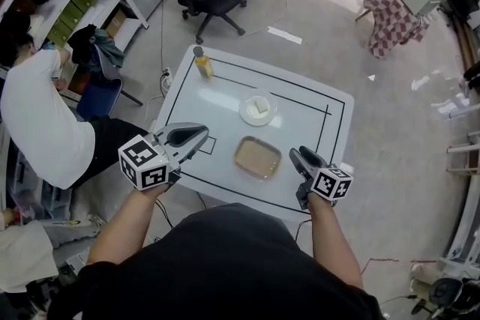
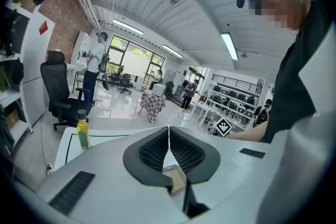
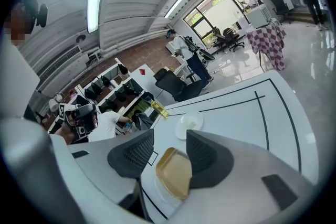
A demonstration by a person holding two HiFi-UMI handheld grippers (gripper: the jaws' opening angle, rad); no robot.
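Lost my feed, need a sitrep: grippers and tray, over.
Left gripper shut, empty. Right gripper open, empty, beside tan tray. It lies flat on white table, untouched. Plate, yellow bottle farther back, not blocking.

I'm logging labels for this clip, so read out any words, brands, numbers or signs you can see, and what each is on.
No readable words or numbers in any view.
Left gripper and right gripper: cubes carry black-and-white square patterns only, no letters.
Yellow bottle: no label legible.
Red patch on the white cabinet: too small to read.
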